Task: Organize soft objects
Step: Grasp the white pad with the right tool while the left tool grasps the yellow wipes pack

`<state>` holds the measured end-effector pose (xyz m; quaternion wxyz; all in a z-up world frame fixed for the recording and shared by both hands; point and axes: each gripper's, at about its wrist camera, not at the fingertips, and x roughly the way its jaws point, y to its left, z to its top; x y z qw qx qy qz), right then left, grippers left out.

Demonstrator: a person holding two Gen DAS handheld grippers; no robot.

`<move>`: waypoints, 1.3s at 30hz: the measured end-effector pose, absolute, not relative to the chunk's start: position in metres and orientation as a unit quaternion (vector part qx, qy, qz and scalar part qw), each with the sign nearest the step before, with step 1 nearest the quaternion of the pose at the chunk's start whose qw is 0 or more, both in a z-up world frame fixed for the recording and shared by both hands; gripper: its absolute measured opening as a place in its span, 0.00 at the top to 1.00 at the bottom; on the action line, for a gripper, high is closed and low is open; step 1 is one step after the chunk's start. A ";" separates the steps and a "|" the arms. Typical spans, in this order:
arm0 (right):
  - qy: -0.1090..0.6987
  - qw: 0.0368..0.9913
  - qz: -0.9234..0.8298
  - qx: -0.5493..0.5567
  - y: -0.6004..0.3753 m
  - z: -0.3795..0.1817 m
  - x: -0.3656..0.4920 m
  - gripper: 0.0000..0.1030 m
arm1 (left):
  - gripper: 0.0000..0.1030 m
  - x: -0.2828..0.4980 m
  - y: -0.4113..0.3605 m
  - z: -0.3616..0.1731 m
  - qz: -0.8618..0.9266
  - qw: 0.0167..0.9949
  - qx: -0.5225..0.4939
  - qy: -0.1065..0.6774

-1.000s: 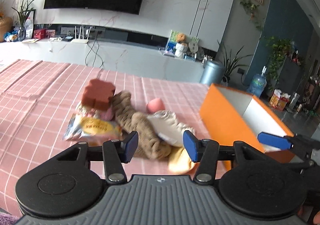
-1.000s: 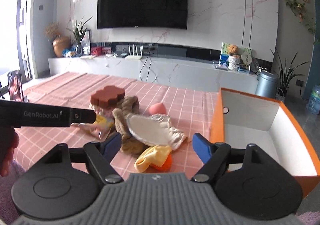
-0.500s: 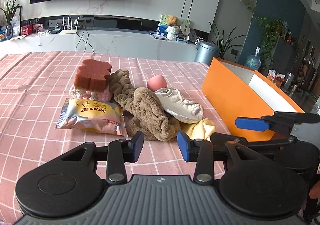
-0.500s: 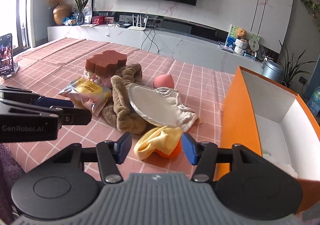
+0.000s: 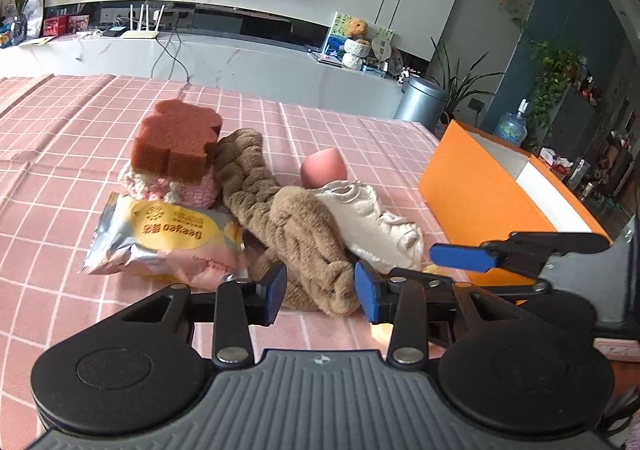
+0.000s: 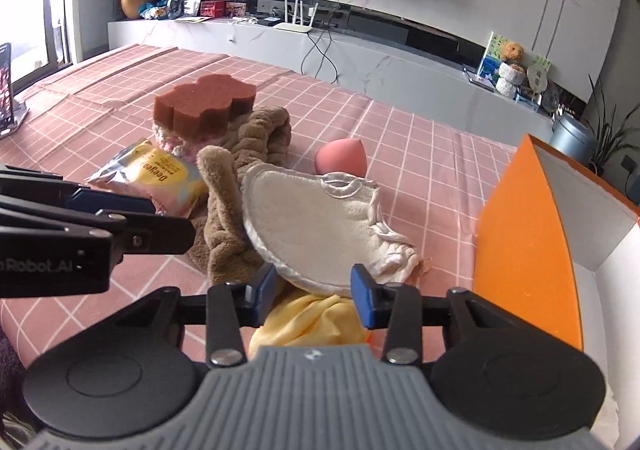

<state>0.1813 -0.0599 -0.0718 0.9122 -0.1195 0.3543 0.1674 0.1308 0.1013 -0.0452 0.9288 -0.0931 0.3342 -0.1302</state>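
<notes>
A pile of soft things lies on the pink checked cloth. It holds a brown sponge (image 5: 176, 145) on a pink knitted piece, a snack packet (image 5: 168, 238), a brown plush headband (image 5: 280, 217), a pink egg-shaped puff (image 5: 323, 169), a cream bib (image 6: 316, 221) and a yellow cloth (image 6: 312, 322). My left gripper (image 5: 320, 292) is open, with the headband's near end between its fingers. My right gripper (image 6: 314, 296) is closing. The yellow cloth and the bib's edge lie between its blue pads, which do not visibly press. An orange box (image 6: 524, 242) stands open to the right.
The left gripper (image 6: 120, 217) reaches in from the left of the right wrist view, close beside the right one. A phone on a stand (image 6: 6, 89) is at the table's far left. Behind the table are a low white console, a grey bin (image 5: 420, 103) and plants.
Both grippers have come forward and down to the near edge of the pile. The right jaws have narrowed a lot around the yellow cloth, and the left jaws a little around the headband's end.
</notes>
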 end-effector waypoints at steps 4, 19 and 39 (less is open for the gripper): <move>0.353 0.913 0.159 -0.125 -0.064 -0.077 0.182 0.61 | 0.55 0.138 0.092 -0.037 -0.152 0.927 -0.091 0.330; 0.343 0.908 0.202 -0.129 -0.052 -0.082 0.200 0.97 | 0.55 0.156 0.099 -0.045 -0.095 0.922 -0.086 0.365; 0.374 0.884 0.274 -0.065 -0.020 -0.069 0.226 0.76 | 0.35 0.184 0.166 -0.071 0.098 0.865 -0.289 0.398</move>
